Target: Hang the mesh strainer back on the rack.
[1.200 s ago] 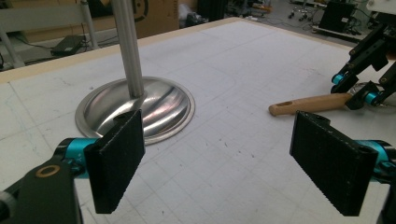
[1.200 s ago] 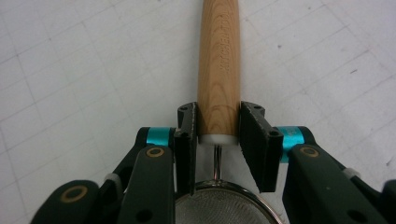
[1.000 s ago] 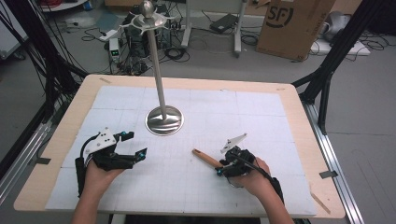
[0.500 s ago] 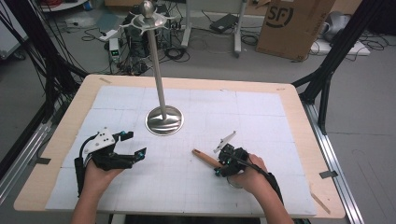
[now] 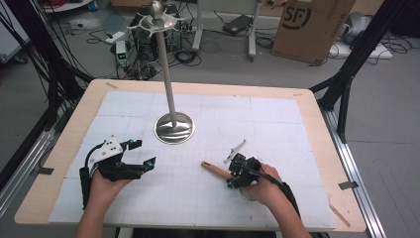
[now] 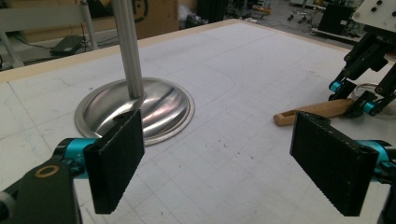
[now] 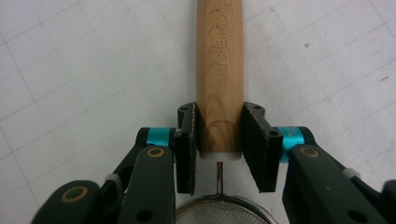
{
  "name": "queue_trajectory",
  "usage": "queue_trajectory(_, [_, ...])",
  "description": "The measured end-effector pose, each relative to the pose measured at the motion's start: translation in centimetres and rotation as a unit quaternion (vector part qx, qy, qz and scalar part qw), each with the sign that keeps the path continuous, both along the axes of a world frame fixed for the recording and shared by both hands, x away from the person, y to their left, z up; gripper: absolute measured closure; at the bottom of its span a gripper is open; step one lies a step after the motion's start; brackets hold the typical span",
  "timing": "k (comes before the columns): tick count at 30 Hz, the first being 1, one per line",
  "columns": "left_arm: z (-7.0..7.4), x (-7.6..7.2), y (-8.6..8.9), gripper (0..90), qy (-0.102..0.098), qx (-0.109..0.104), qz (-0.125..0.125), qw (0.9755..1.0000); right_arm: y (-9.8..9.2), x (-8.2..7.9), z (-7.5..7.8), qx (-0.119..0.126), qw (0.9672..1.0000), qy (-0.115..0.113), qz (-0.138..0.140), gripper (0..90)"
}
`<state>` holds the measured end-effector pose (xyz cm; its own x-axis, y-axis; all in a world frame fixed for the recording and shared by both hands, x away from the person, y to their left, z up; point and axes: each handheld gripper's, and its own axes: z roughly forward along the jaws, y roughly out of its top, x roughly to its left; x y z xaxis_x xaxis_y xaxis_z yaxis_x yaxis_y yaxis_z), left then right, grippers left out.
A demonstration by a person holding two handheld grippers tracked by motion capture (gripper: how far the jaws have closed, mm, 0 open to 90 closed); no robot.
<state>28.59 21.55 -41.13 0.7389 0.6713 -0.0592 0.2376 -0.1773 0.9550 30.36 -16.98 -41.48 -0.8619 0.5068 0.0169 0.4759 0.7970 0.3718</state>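
Observation:
A small strainer lies on the white mat, its wooden handle pointing left toward the stand. In the right gripper view the handle runs straight up the frame, with the wire mesh bowl at the bottom edge. My right gripper is shut on the handle's near end, a pad pressed against each side; the high view puts this gripper at the front right of the mat. My left gripper rests at the front left, open and holding nothing. It faces the handle.
A metal stand has a round shiny base at mid-table, also seen in the left gripper view. Its tall pole ends in a pronged top. Wooden table edges frame the mat. Cables and a cardboard box lie on the floor beyond.
My right hand and gripper have shifted slightly left and turned over the handle's end. The handle and my left gripper have stayed in place.

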Motion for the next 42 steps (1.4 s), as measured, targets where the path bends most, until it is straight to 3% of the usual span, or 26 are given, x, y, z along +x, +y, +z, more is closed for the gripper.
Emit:
queue_trajectory(5, [0.0,0.0,0.1,18.3,0.0,-0.001,0.002,1.0,-0.2,0.0,0.0,0.009,1.0,-0.001,0.004,68.4])
queue_trajectory(8, [0.0,0.0,0.1,18.3,0.001,-0.001,0.002,1.0,-0.3,-0.2,0.2,0.008,0.9996,-0.027,0.008,68.5])
queue_trajectory(11, [0.0,0.1,0.1,18.3,0.001,0.002,0.002,1.0,-0.6,-0.3,0.8,0.034,0.9982,-0.049,0.004,68.6])
queue_trajectory(20, [0.0,0.0,0.1,18.4,0.001,-0.001,0.003,1.0,-1.7,-0.4,2.6,0.089,0.9931,-0.075,0.0,68.6])
queue_trajectory(22, [0.0,0.0,0.1,18.4,0.001,0.003,0.003,1.0,-2.0,-0.5,3.2,0.106,0.9898,-0.095,-0.004,68.6])
queue_trajectory(27, [0.0,0.0,0.1,18.4,0.001,-0.001,0.003,1.0,-2.5,-0.5,4.5,0.146,0.9825,-0.115,-0.003,68.5])
queue_trajectory(31, [0.0,0.0,0.2,18.3,-0.001,0.0,0.003,1.0,-2.9,-0.5,5.5,0.179,0.9775,-0.112,-0.004,68.5])
queue_trajectory(38, [0.1,0.0,0.1,18.4,-0.001,-0.004,0.003,1.0,-3.9,-0.5,7.0,0.238,0.9614,-0.138,-0.005,68.5])
queue_trajectory(42, [0.1,0.0,0.2,18.4,-0.001,-0.004,0.003,1.0,-4.3,-0.4,7.7,0.257,0.9544,-0.152,-0.006,68.5])
